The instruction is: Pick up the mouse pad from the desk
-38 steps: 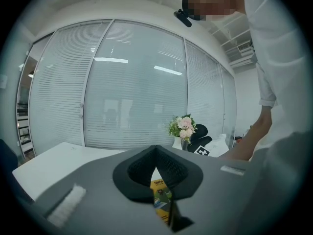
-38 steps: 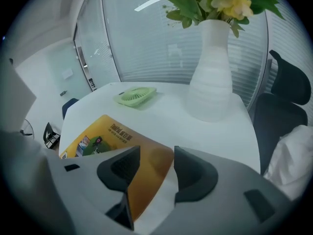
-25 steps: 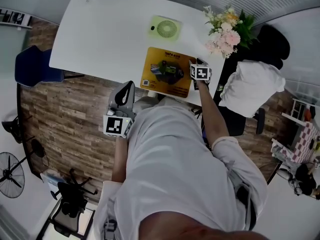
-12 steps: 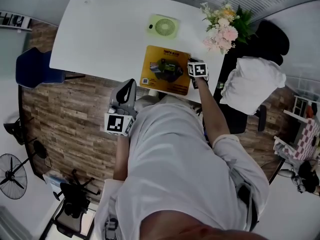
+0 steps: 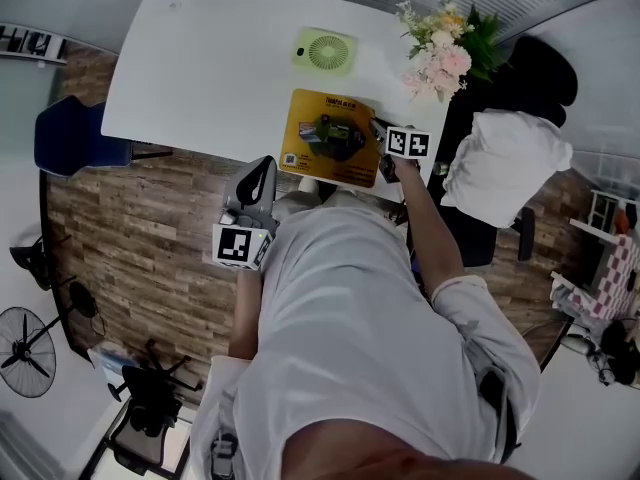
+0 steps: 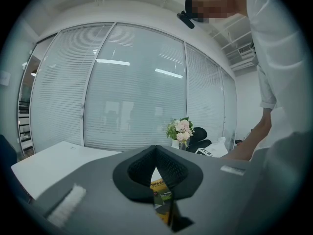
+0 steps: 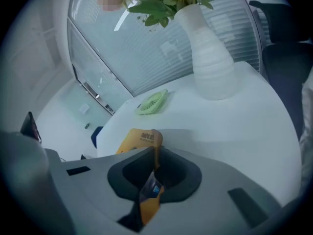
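Grasp just made. The jaws of the right gripper (image 7: 153,151), spread wide a sec. ago, have just been closing and now pinch the right-hand edge of the yellow mouse pad (image 7: 141,137). That edge runs up betw. the pads w/ its corner curled off the desk (image 7: 254,126). In the head view the right gripper (image 5: 384,150) sits at the pad's right margin, cf. 1 s earlier, when it stood over that edge not yet closed. Most of the mouse pad (image 5: 328,136) lies flat on the desk (image 5: 200,68) near its front edge, just this side of the green fan (image 5: 328,53). The left gripper (image 6: 156,152), jaws pressed together on nothing, hangs off the desk front, idle. Reading: grip secured, lift barely begun. The pad is thin & floppy, so it will prob. droop from the pinch as it rises.
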The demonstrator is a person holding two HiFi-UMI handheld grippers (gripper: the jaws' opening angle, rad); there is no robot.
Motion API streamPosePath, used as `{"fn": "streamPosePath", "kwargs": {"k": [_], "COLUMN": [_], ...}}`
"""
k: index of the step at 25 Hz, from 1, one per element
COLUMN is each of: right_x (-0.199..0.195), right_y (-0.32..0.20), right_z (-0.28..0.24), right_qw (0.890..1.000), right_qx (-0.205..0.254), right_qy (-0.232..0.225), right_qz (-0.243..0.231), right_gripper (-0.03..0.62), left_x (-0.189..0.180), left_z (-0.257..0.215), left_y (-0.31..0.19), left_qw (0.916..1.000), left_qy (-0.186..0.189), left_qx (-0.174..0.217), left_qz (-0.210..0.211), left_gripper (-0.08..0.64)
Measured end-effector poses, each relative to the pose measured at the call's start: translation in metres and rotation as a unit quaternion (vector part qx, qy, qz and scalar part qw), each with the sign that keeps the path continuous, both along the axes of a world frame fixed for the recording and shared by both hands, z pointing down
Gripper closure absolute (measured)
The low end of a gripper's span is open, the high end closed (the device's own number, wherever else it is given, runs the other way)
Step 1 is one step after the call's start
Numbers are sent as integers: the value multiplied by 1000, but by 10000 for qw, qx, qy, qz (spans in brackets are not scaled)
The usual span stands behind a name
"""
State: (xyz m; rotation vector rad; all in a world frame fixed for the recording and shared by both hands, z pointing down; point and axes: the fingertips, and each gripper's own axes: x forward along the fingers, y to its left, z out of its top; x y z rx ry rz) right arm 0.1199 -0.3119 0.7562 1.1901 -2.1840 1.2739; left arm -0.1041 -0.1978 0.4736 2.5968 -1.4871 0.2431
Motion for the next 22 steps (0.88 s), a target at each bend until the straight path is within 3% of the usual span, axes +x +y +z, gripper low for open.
{"fn": "streamPosePath", "kwargs": {"k": [7,12,22], "right_x": [-21,-39,-76], "right_y": [14,22,44], "right_z": [-46,-89,-184], "right_qw": [9929,9817,9566], "right_qx": [350,648,1388], "right_qy": [-1136,-1786,-2499], "right_qz": [0,-108,-567], "right_gripper": [563,565,566], "left_x": [7,7,7], "left_z": [0,0,-3], "left_y": [6,9,12], "left_qw": [10000,10000,9999], "left_qy": [25,64,86], "left_qx": [8,3,43], "left_qz": [53,40,77], "left_gripper": [561,561,561]}}
